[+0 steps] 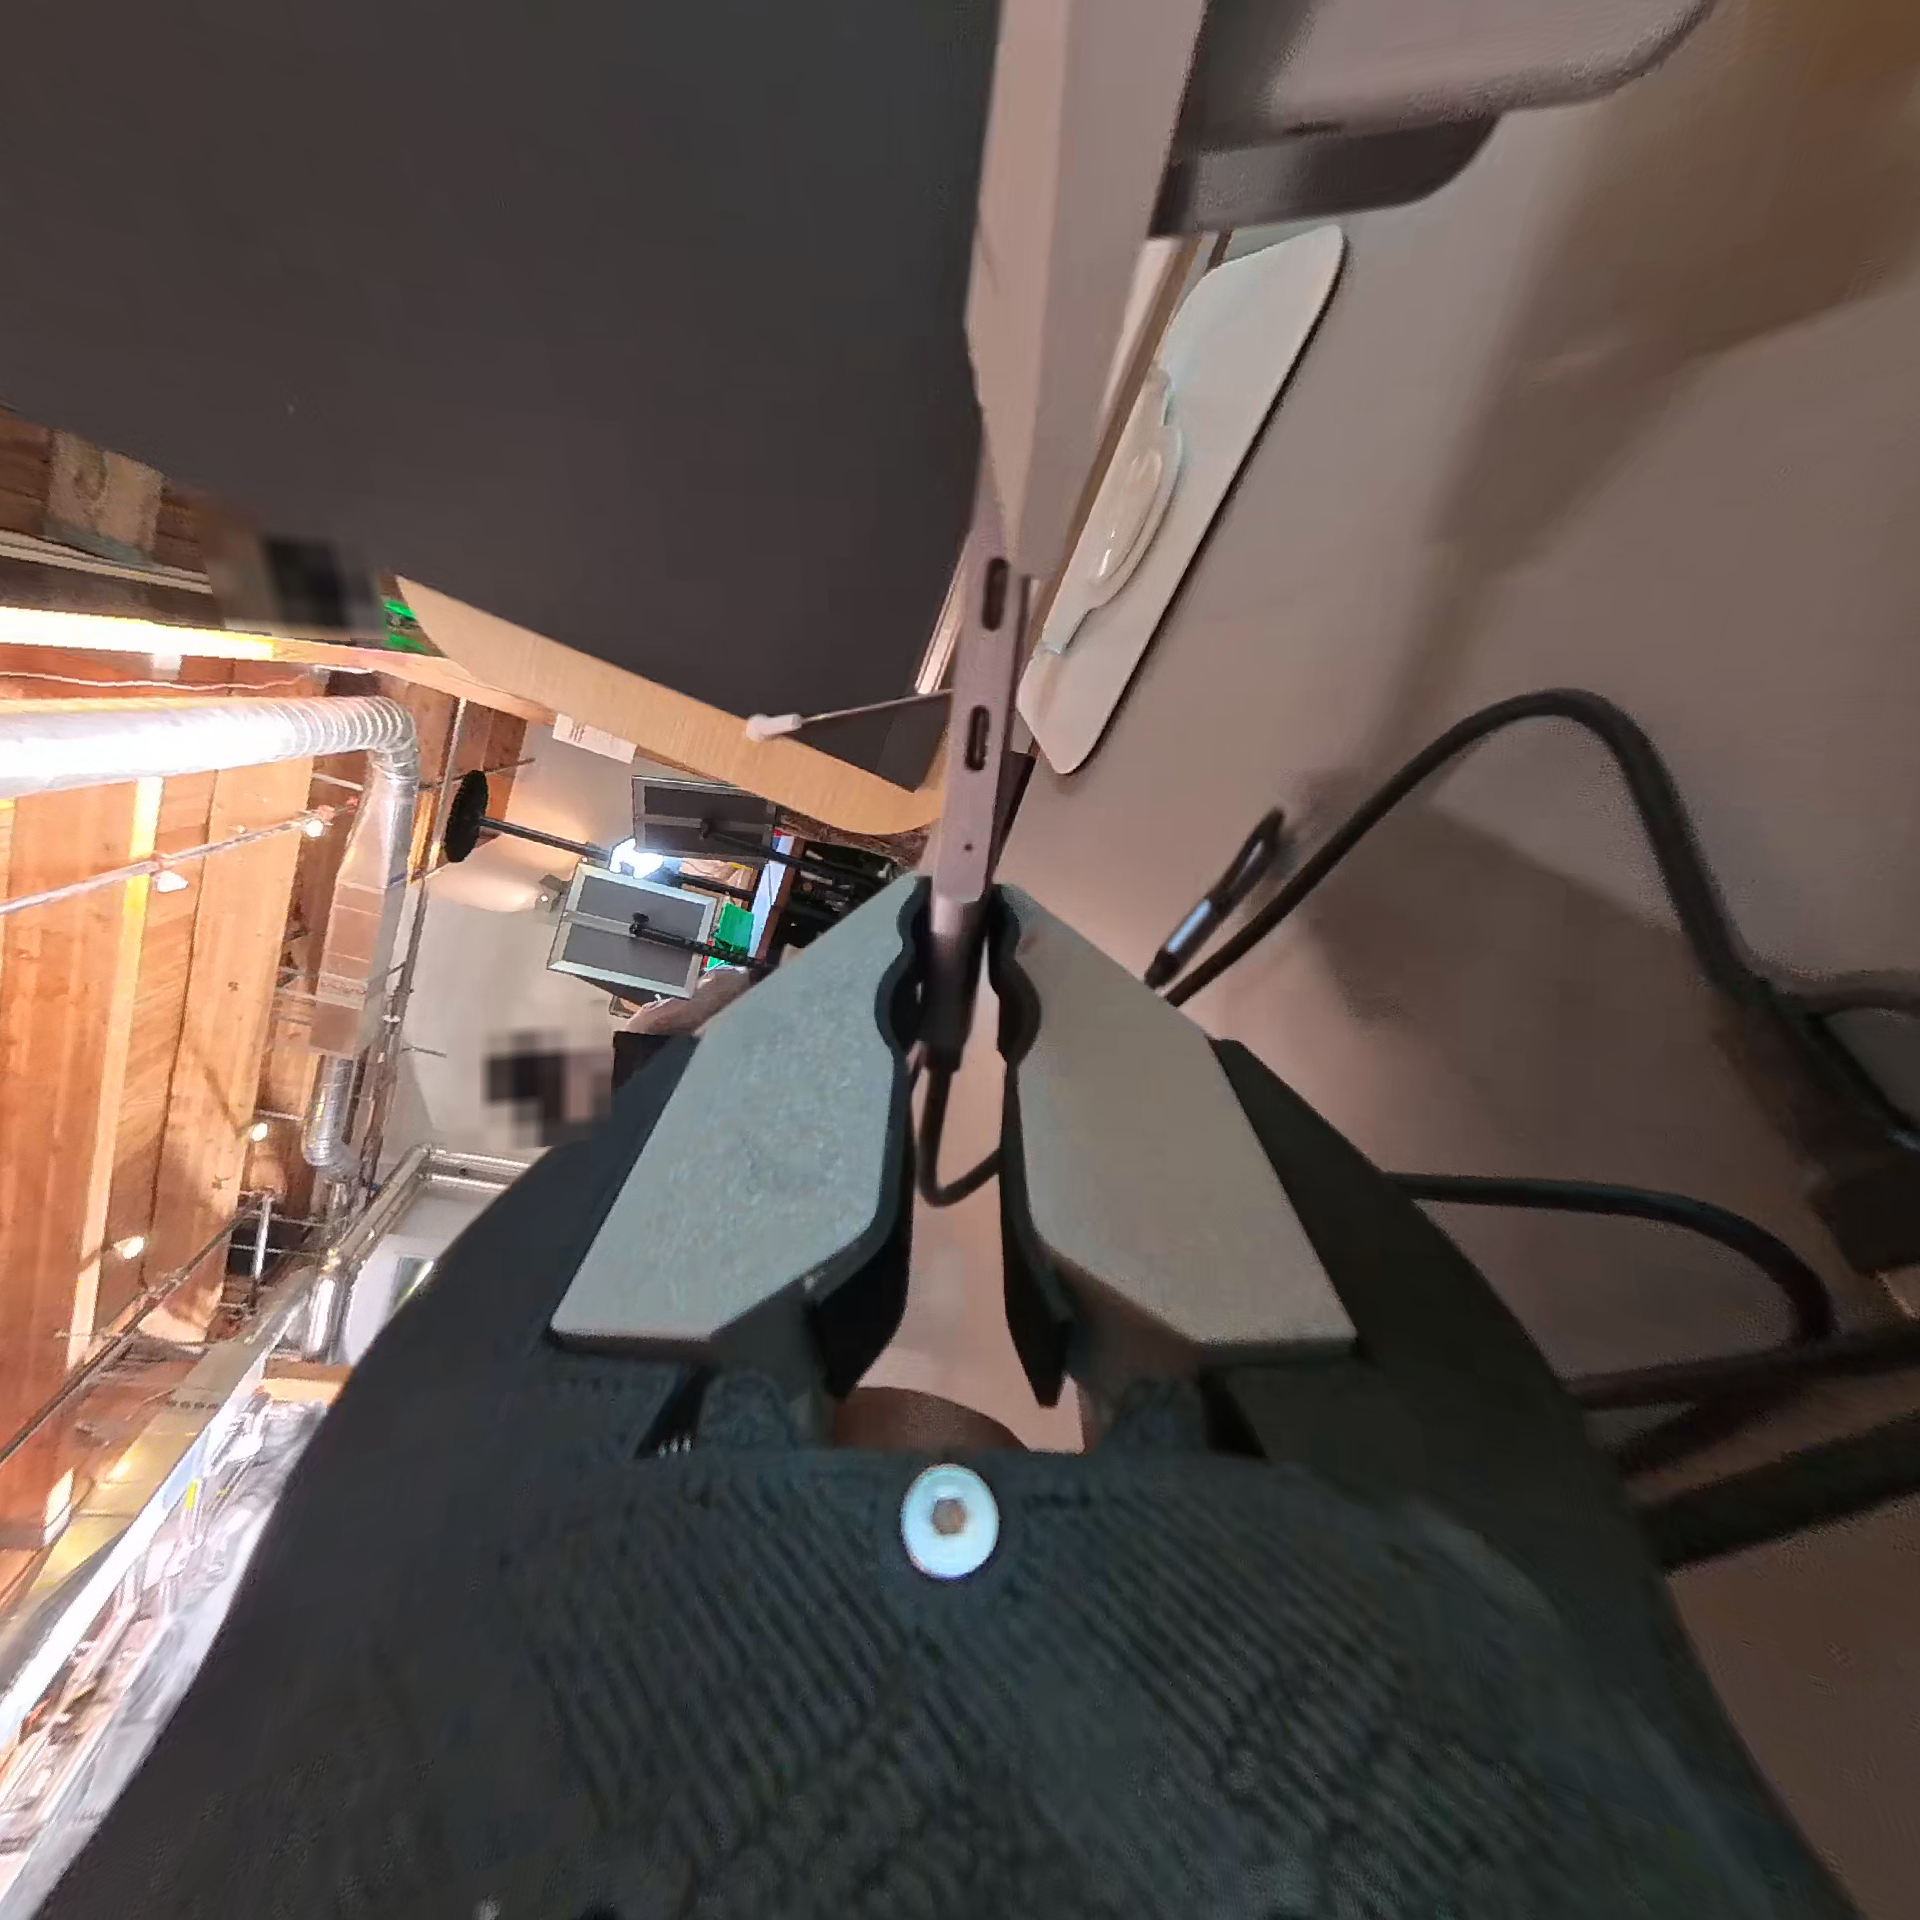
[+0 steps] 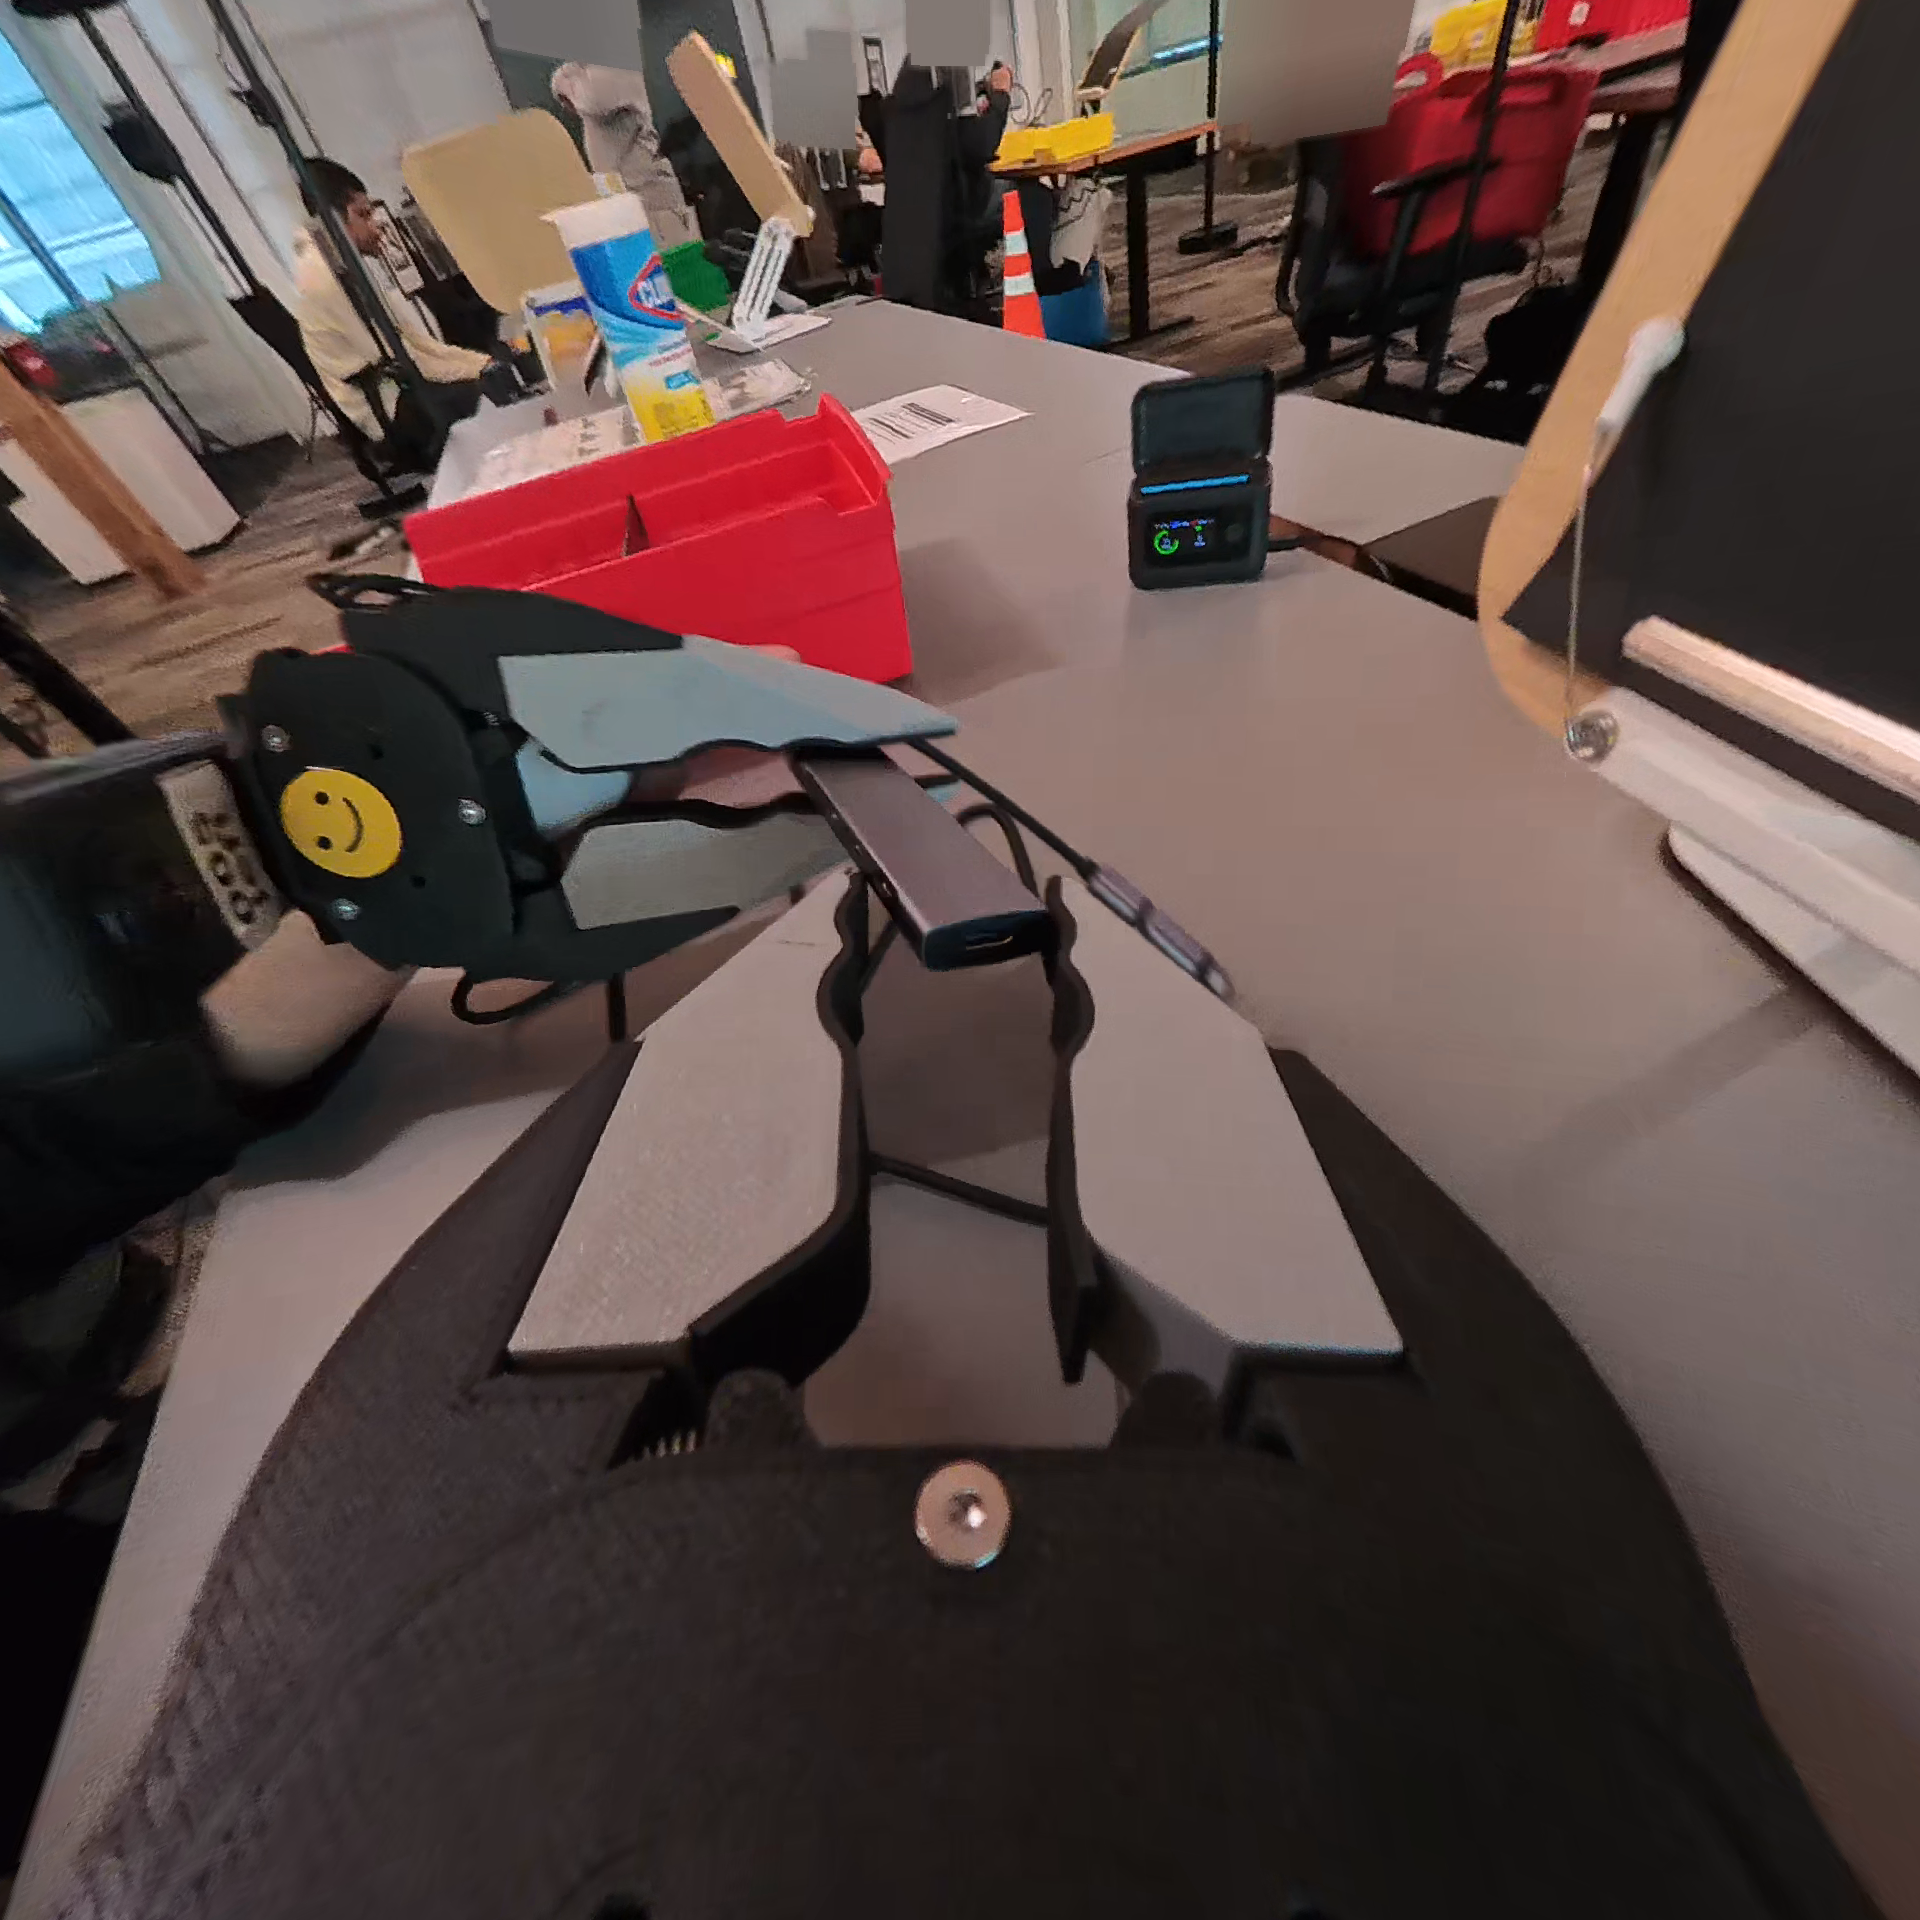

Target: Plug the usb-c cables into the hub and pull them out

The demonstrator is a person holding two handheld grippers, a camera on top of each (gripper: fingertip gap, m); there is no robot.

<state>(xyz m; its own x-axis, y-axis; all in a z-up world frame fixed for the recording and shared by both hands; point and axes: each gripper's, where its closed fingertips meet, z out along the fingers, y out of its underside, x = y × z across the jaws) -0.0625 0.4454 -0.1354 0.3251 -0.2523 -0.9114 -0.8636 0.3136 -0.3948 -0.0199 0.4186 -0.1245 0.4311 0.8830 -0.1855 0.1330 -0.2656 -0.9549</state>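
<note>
In the left wrist view the camera is rolled onto its side, so the grey worktop [image 1: 1558, 727] runs up the right of the frame like a wall. The left tool [image 1: 958, 914] sits at the centre with its two fingers drawn narrow, pinching the near end of the slim grey hub [image 1: 971, 769], which points up the frame away from the camera, two small ports showing on its edge. A thin black lead [image 1: 940, 1143] leaves the hub's gripped end and loops down between the fingers. A thicker black cable [image 1: 1538, 717] arcs over the worktop at right, beside a pale flat pad [image 1: 1174, 488]. In the right wrist view the left tool [image 2: 862, 769] comes in from the left of the frame, held by a person's hand [image 2: 281, 997], and carries the hub [image 2: 925, 862] level above the worktop [image 2: 1403, 987], its free end toward the camera. The right tool [image 2: 951, 925] stands wide apart at the centre, holding nothing, its tips on either side of the hub's end; whether they touch it I cannot tell. A cable plug [image 2: 1158, 935], blurred, lies just right of the hub. A red bin [image 2: 707, 551] and a small black device [image 2: 1200, 488] sit farther back.
</note>
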